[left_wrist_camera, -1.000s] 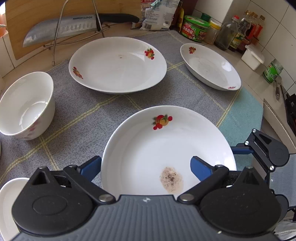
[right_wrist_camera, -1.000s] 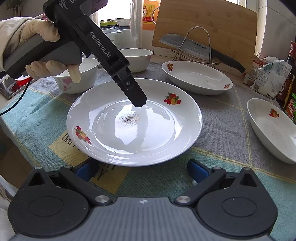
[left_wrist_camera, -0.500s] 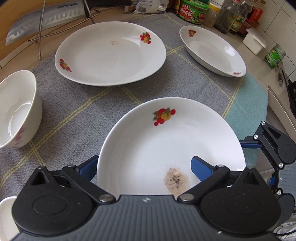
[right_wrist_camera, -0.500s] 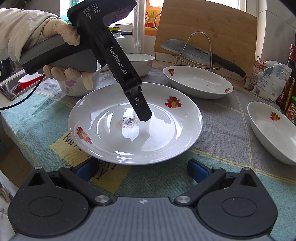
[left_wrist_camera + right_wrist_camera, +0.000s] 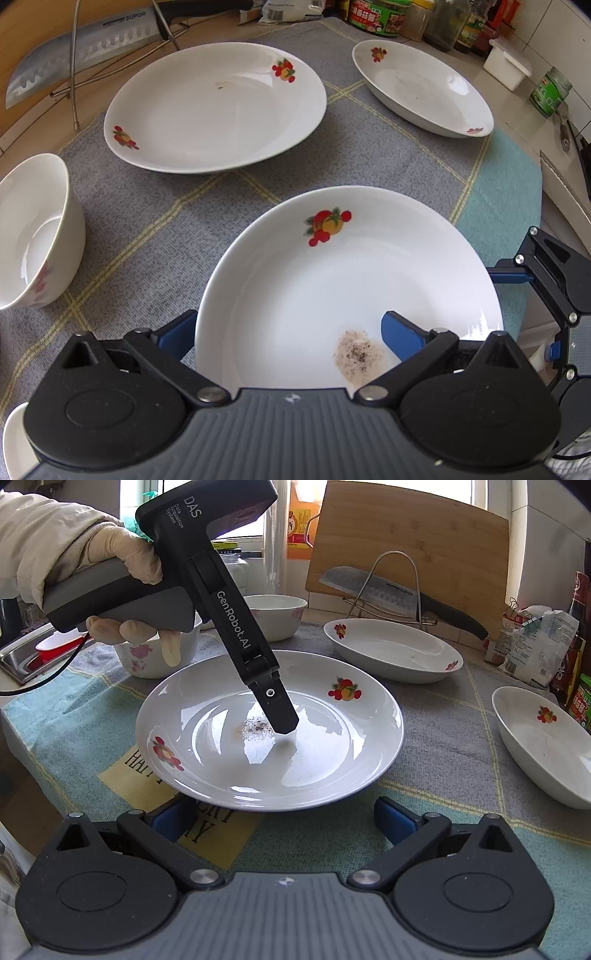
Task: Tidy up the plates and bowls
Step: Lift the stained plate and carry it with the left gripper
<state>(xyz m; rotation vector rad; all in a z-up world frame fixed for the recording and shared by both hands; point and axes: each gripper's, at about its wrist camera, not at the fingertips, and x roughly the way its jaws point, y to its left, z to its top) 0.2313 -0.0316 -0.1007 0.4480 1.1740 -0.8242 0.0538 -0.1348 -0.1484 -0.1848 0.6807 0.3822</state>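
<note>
A white plate with fruit prints and a speckled stain (image 5: 332,288) (image 5: 273,734) lies on the cloth at the near edge. My left gripper (image 5: 288,332) is open, one finger (image 5: 400,334) over the plate's inside, the other (image 5: 177,330) outside its rim; in the right wrist view its finger (image 5: 277,709) points down at the stain. My right gripper (image 5: 284,821) is open and empty just short of the plate's rim. A second plate (image 5: 214,107) and an oval dish (image 5: 421,88) lie beyond. A white bowl (image 5: 37,236) stands at the left.
A cleaver on a wire rack (image 5: 388,594) leans before a wooden board (image 5: 406,550). Jars, bottles and packets (image 5: 384,14) line the far counter. A sink (image 5: 26,657) lies left. Another bowl (image 5: 275,614) stands farther back. The cloth's front edge (image 5: 22,731) hangs at the counter edge.
My left gripper has moved forward and lower over the stained plate, its finger coming down beside the stain. My right gripper has barely moved.
</note>
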